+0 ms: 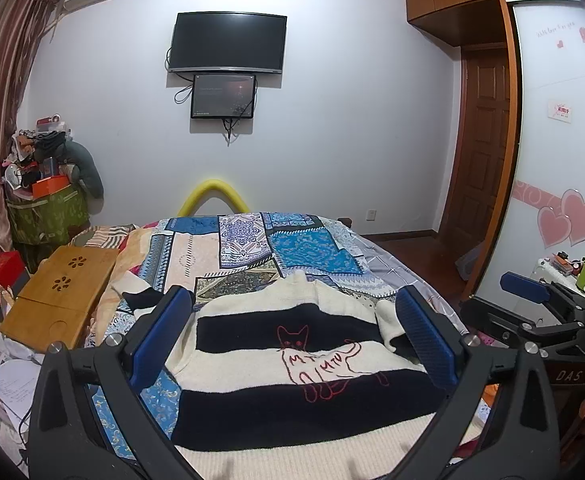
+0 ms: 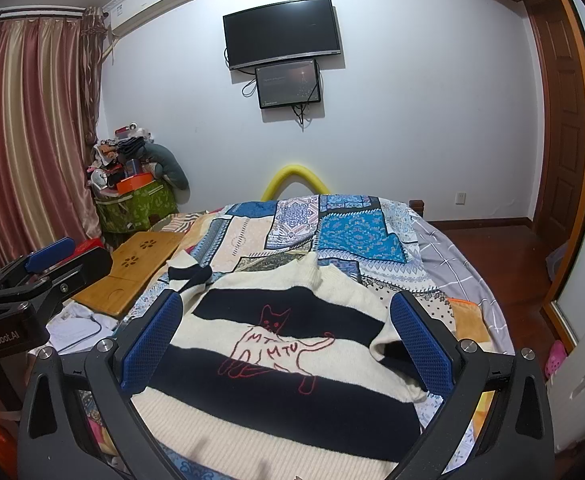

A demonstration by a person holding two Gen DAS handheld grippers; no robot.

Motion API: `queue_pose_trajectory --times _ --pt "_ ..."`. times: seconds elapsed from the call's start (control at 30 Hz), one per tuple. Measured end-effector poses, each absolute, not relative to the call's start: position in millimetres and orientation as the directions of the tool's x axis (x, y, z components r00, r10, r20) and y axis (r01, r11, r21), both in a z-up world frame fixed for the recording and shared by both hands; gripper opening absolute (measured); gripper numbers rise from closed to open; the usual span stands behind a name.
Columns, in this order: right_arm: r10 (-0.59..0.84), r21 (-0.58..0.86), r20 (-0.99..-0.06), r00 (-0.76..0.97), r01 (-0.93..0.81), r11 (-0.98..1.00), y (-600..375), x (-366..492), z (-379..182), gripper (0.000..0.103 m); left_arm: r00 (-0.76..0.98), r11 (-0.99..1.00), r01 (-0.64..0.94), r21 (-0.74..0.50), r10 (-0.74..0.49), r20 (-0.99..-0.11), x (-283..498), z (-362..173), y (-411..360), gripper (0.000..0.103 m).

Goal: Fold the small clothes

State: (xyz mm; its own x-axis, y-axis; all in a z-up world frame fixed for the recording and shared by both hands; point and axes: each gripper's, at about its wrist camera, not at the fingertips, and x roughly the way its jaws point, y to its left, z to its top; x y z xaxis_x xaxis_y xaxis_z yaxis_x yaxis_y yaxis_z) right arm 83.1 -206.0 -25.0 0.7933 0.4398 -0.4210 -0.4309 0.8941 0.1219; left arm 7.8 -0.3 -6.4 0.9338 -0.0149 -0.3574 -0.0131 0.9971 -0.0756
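Your left claw (image 1: 292, 324) hangs over the bed with its blue-padded fingers (image 1: 160, 336) spread wide apart, gripping nothing. Your right claw (image 2: 286, 328) does the same just beside it, its fingers (image 2: 420, 344) likewise parted and empty; each claw shows at the edge of the other's view.

Framed between both pairs of fingers lies the striped sweater (image 1: 292, 396), cream and black, spread flat on the patchwork quilt (image 1: 292, 244) with its front up and a red outline cat (image 2: 276, 348) stitched across the chest. Its collar points away from you toward the far wall. One sleeve (image 2: 190, 272) lies out to the left near the quilt's edge; the other sleeve (image 2: 392, 350) is bunched at the right, just beside your right claw's right finger.

Left of the bed sits a wooden lap desk (image 1: 60, 300), with a heap of clutter on a green bin (image 1: 48, 216) near the curtain (image 2: 24, 140). A dark television (image 1: 228, 42) hangs on the wall beyond the quilt.
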Motion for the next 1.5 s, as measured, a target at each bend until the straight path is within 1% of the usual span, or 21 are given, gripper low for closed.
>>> queue_pose_trajectory --times 0.93,1.13,1.5 --pt "0.438 0.124 -0.428 0.79 -0.429 0.895 -208 85 -26 0.103 0.931 0.997 -0.014 -0.079 -0.016 -0.366 9 -9 2 0.103" --pt "0.406 0.104 -0.453 0.794 -0.406 0.908 -205 101 -37 0.103 0.92 0.995 -0.018 -0.097 -0.021 -0.392 20 -16 9 0.103" --pt "0.344 0.082 -0.508 0.79 -0.354 0.932 -212 147 -60 0.103 0.875 0.988 -0.112 -0.103 0.05 -0.481 69 -43 51 0.103"
